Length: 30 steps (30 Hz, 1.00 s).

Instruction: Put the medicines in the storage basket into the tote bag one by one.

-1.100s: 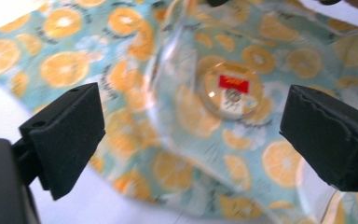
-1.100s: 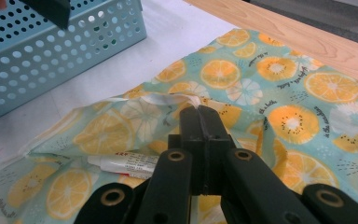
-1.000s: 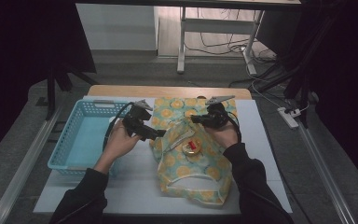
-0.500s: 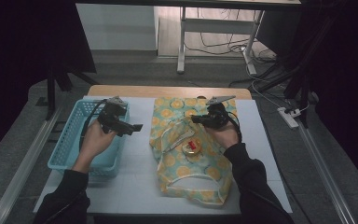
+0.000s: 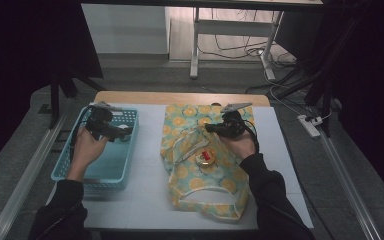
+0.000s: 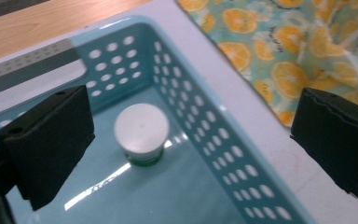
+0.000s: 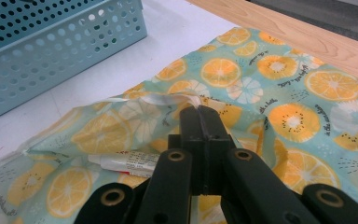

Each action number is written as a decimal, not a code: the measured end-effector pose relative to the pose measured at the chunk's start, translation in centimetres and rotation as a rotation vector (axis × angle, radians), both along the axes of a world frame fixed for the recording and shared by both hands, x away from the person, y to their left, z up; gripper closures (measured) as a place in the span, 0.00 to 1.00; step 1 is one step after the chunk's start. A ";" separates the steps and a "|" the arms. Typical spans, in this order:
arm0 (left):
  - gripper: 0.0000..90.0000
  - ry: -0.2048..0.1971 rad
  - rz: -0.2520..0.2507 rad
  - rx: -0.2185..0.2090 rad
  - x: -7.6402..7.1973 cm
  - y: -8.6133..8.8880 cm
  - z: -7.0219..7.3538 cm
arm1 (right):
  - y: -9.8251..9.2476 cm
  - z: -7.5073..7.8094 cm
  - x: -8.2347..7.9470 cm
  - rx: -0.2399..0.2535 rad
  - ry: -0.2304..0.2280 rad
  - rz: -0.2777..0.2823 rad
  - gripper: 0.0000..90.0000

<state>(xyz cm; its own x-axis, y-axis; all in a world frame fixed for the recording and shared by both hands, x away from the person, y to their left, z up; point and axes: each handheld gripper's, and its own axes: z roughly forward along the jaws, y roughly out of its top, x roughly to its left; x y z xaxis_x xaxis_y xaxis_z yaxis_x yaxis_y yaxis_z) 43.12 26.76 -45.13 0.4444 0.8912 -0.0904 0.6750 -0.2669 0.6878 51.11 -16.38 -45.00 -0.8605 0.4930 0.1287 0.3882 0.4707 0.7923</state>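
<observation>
The work in hand looks like emptying the orange-print cloth bag [image 5: 200, 165] into the blue basket [image 5: 125, 167] at the left edge of the bench, item by item. A small white-lidded jar [image 6: 141, 133] stands upright on the basket floor near its far wall. The left gripper [image 6: 191, 140] hangs above it; its jaws have just been opening and now stand wide apart, clear of the jar, holding nothing. The right gripper [image 7: 199, 121] is clamped shut on the bag's rim at mid-bench, keeping the mouth lifted. A white tube [image 7: 126, 164] and a round tin [image 5: 206, 157] lie at the opening. Next, I judge, the left gripper must cross to the bag and pick one of these.
</observation>
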 end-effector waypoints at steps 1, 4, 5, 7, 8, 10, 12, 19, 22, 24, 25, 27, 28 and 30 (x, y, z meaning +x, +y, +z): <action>0.00 0.002 0.008 0.007 0.1 0.1 -0.1 | 0.0 0.0 0.0 0.000 0.001 0.000 1.00; 0.00 0.015 0.008 0.030 0.4 0.3 -0.7 | 0.0 0.0 0.0 0.001 0.001 0.000 1.00; 0.00 0.017 0.006 0.036 0.6 0.4 -0.9 | 0.0 0.0 0.0 0.002 0.000 0.001 1.00; 0.00 0.027 0.011 0.052 0.9 0.4 -1.3 | 0.0 0.0 0.0 0.002 0.000 0.001 1.00; 0.00 0.032 0.010 0.052 1.0 0.5 -1.5 | 0.0 0.0 0.0 0.003 0.000 0.002 1.00; 0.00 0.052 0.014 0.058 1.6 0.6 -2.0 | 0.0 0.0 -0.1 0.002 -0.001 0.004 1.00; 0.00 0.067 0.021 0.079 2.0 0.6 -2.5 | 0.1 0.1 -0.1 0.002 -0.002 0.005 1.00; 0.00 0.110 0.036 0.107 3.1 0.6 -3.7 | 0.0 0.1 -0.2 0.004 -0.001 0.007 1.00; 0.00 0.124 0.036 0.115 3.4 0.6 -4.1 | -0.1 0.0 -0.2 0.002 0.000 0.008 1.00; 0.00 0.132 0.039 0.115 3.6 0.5 -4.2 | -0.1 0.0 -0.2 0.005 0.001 0.007 1.00; 0.00 0.134 0.044 0.119 3.7 0.5 -4.3 | -0.1 0.0 -0.2 0.005 0.000 0.007 1.00; 0.00 0.140 0.044 0.127 3.9 0.4 -4.5 | -0.1 0.0 -0.2 0.005 0.001 0.008 1.00; 0.01 0.134 0.043 0.138 3.9 0.3 -4.6 | -0.1 0.0 -0.2 0.006 0.001 0.008 1.00; 0.06 0.129 0.040 0.149 4.0 0.2 -4.6 | -0.2 0.0 -0.2 0.006 0.001 0.007 1.00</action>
<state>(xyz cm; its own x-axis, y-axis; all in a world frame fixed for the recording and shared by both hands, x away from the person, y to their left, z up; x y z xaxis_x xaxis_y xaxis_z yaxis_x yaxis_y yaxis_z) 47.09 27.00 -49.75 0.4019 0.9156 -0.0099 0.7673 -0.3309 0.5493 50.91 -16.56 -45.02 -0.8639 0.4860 0.1324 0.3856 0.4688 0.7947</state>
